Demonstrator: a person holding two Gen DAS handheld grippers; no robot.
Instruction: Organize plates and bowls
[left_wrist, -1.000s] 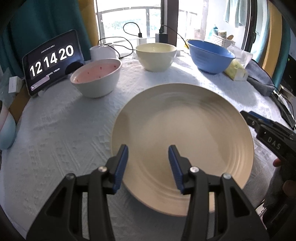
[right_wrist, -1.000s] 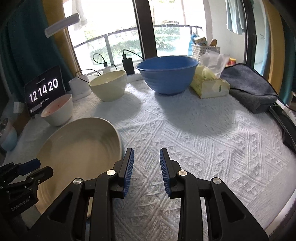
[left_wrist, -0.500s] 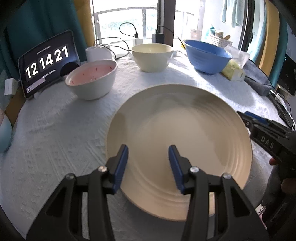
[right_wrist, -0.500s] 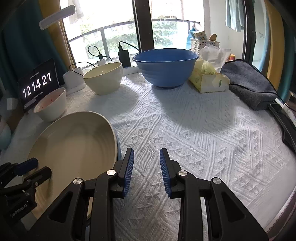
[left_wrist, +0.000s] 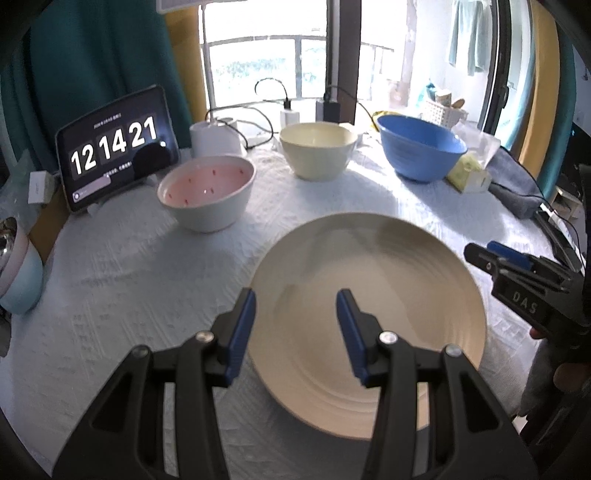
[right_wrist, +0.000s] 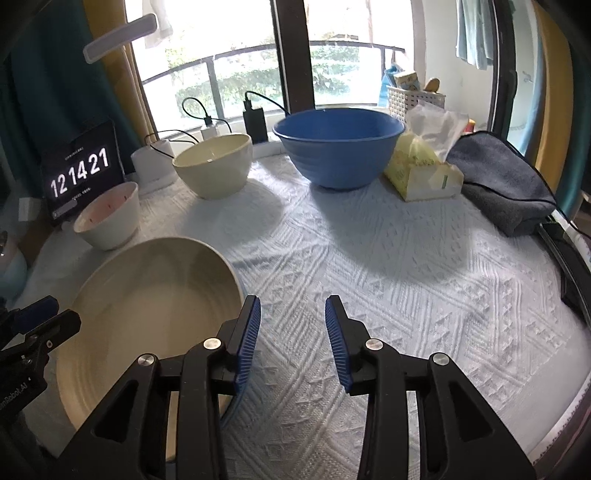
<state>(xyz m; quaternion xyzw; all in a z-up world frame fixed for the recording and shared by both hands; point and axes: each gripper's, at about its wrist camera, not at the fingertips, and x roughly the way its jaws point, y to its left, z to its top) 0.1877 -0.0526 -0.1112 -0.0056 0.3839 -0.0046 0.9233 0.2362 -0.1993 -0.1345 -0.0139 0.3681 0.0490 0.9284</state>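
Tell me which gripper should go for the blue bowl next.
Right. The right gripper is open with nothing between its pads and points almost straight at the blue bowl. The left gripper hangs open over the cream plate, with the bowl far off to its right.

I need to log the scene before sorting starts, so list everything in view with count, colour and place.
plate: 1, cream, near centre of table
bowls: 3, back row: pink-lined white, cream, blue
tablet: 1, black, clock face, back left
tissue pack: 1, yellow, right of blue bowl
towel: 1, grey, far right
tablecloth: 1, white, over table
chargers and cables: black and white, window sill
left gripper: open, over plate's near edge
right gripper: open, empty, beside plate
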